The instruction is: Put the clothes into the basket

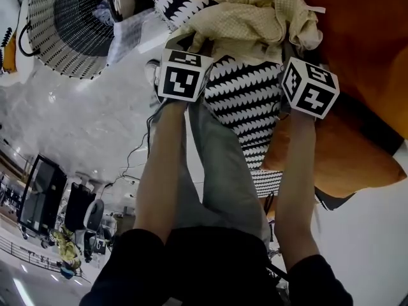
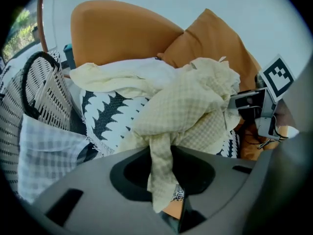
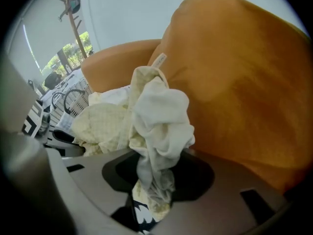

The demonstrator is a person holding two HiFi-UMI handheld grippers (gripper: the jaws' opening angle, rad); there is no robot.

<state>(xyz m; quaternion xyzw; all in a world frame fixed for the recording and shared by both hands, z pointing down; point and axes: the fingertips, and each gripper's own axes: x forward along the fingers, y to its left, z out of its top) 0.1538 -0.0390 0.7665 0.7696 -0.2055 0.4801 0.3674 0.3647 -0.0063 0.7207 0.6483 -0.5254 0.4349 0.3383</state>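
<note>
I am gripping with both: the left gripper [image 2: 164, 177] is pinching a fold of the cream checked garment [image 2: 190, 106], and the right gripper [image 3: 156, 180] is clamping a paler fold [image 3: 161, 116] of the same heap. The garment is lying on the black-and-white cushion [image 1: 245, 101], with the orange sofa [image 1: 357, 30] behind. The basket [image 1: 64, 24] is sitting at ten o'clock in the head view. I am planning to lift both ends level, clear of the cushion, before swinging across, watching for trailing cloth.
</note>
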